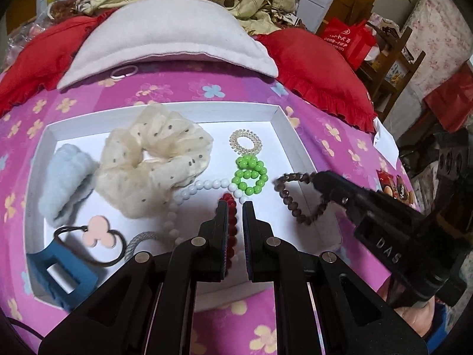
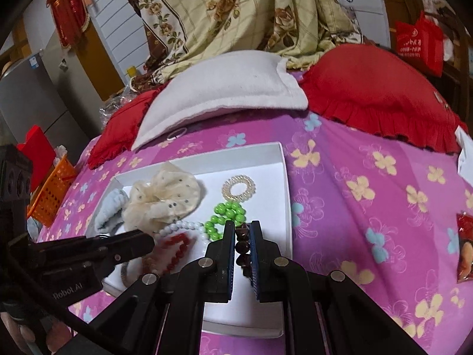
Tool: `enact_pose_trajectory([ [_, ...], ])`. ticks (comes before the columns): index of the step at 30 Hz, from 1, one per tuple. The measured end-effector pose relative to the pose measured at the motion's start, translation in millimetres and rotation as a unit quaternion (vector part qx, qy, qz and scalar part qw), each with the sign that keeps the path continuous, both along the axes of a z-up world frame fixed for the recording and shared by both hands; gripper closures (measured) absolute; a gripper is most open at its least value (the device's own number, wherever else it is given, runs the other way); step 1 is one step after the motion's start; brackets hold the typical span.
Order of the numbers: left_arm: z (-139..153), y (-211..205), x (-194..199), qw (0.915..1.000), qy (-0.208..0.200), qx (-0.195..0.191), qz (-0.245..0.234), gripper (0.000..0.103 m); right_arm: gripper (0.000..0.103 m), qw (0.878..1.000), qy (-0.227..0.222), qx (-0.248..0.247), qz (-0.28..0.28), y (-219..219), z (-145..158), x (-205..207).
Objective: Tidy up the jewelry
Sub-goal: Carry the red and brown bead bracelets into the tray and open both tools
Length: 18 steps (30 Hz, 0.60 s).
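The dark brown faceted-bead bracelet (image 1: 298, 196) is dangling at centre right of the left wrist view, over the shallow white cardboard tray (image 1: 291, 124). It looks light, limp and slippery, so pinching across several beads seems safest. The right gripper (image 2: 243, 230) is clamping it between nearly closed jaws. The left gripper (image 1: 235, 207), low centre, is sitting closed and apparently empty above the red bead bracelet (image 1: 230, 204).

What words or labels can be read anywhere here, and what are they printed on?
"DAS": on the black body of the right gripper, seen from the left wrist.
"Robot.AI": on the left gripper, seen from the right wrist.
White print on the red bag: too blurred to read.
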<state>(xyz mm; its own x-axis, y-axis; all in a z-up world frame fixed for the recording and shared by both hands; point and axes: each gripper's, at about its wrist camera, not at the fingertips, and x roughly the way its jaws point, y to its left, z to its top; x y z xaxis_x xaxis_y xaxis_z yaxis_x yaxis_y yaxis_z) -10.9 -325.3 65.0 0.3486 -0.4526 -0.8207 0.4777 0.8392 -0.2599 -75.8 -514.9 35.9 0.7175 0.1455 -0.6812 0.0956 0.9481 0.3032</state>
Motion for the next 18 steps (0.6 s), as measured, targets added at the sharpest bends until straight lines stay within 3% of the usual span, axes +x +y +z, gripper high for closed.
enact_pose_trajectory([
  [8,-9,1,-3,0.9999,0.011,0.004,0.003,0.094,0.093,1.0,0.008,-0.001,-0.001,-1,-5,0],
  [10,-7,3,-7,0.9999,0.008,0.009,0.006,0.093,0.084,1.0,0.006,-0.004,-0.002,1,-2,-3],
  [12,-1,9,-13,0.9999,0.004,0.011,0.008,0.093,0.067,1.0,0.001,-0.01,-0.001,5,2,-9],
  [15,11,23,-27,0.9999,-0.006,0.004,0.009,0.091,0.065,1.0,-0.002,-0.022,0.013,17,7,-16],
  [18,31,52,-53,0.9989,-0.043,0.005,0.019,0.076,0.06,0.999,-0.004,-0.035,0.032,37,11,-22],
])
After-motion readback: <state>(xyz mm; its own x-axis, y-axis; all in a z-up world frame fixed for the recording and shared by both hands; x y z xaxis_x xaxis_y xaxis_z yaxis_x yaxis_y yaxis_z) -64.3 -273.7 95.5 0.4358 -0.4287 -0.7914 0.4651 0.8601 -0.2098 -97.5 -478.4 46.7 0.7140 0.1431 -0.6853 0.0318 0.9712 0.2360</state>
